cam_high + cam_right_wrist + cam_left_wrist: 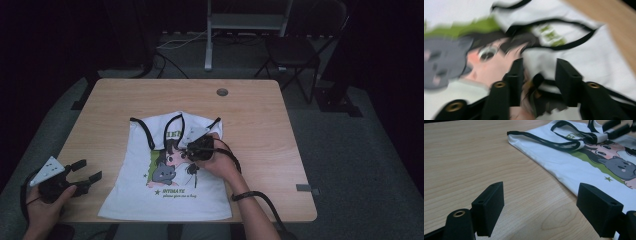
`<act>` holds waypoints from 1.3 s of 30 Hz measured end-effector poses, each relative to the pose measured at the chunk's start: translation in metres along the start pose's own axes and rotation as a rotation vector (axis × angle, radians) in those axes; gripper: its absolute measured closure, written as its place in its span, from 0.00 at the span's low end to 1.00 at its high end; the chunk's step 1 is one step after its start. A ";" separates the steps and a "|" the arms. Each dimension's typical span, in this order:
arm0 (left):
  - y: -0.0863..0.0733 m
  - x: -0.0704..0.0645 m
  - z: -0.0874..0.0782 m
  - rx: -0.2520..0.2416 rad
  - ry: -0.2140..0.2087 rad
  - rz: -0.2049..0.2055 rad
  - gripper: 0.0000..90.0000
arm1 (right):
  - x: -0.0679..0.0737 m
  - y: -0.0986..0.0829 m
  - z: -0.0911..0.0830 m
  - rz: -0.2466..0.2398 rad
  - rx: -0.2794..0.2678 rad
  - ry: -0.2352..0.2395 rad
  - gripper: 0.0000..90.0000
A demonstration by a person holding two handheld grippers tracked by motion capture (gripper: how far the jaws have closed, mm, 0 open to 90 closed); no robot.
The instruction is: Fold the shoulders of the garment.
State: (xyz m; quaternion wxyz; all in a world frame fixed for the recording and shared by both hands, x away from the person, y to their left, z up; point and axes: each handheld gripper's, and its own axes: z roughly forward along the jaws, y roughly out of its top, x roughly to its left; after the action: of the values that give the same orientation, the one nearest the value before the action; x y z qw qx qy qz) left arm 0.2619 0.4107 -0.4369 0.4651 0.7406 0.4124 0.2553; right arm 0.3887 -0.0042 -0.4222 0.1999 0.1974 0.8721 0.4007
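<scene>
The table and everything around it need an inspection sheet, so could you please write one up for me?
Surface: wooden table with a round grommet.
Job's things: white shirt with black trim and a cartoon print, lying flat, top part folded over.
Clutter: nothing seen.
Grippers: left gripper open, on bare table beside the shirt; right gripper over the print, jaws apart with folded cloth between them.
Cables: black cable along the right forearm; more on the floor behind.
Surroundings: dark room, folding chair, metal stand.

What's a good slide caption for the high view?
Right tool over a printed white tank top; left tool open beside it.
</scene>
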 end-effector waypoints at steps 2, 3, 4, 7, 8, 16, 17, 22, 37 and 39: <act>0.000 0.000 0.000 -0.002 0.000 0.000 0.24 | -0.005 0.004 -0.001 0.071 -0.042 -0.013 0.54; 0.000 0.000 0.000 -0.003 0.001 -0.001 0.24 | -0.007 0.005 0.000 0.104 -0.056 -0.022 0.52; 0.000 0.001 0.000 -0.004 0.000 -0.002 0.24 | -0.008 0.007 0.002 0.120 -0.055 -0.036 0.51; 0.000 0.001 0.000 -0.003 0.000 -0.002 0.24 | -0.010 0.007 0.013 0.154 -0.021 -0.070 0.48; 0.000 0.000 0.000 -0.004 0.000 0.000 0.24 | -0.010 0.006 0.016 0.155 -0.003 -0.079 0.47; 0.000 0.000 0.000 -0.003 -0.002 0.001 0.24 | -0.003 -0.007 0.023 0.136 0.048 -0.100 0.46; 0.000 0.000 0.000 -0.003 -0.002 0.001 0.24 | -0.003 -0.007 0.022 0.134 0.050 -0.100 0.46; 0.000 0.000 0.000 -0.002 0.000 0.000 0.24 | -0.004 -0.009 0.019 0.127 0.058 -0.095 0.45; 0.000 0.001 -0.001 -0.005 0.000 -0.003 0.24 | -0.011 -0.013 0.013 0.167 0.046 -0.111 0.40; 0.000 0.001 -0.001 -0.009 0.000 -0.006 0.24 | -0.013 -0.013 0.010 0.172 0.030 -0.127 0.39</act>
State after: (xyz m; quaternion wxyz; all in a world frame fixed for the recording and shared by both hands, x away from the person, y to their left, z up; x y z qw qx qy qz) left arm 0.2615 0.4119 -0.4368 0.4693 0.7372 0.4134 0.2556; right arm 0.4024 -0.0119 -0.4358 0.2168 0.2996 0.8433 0.3900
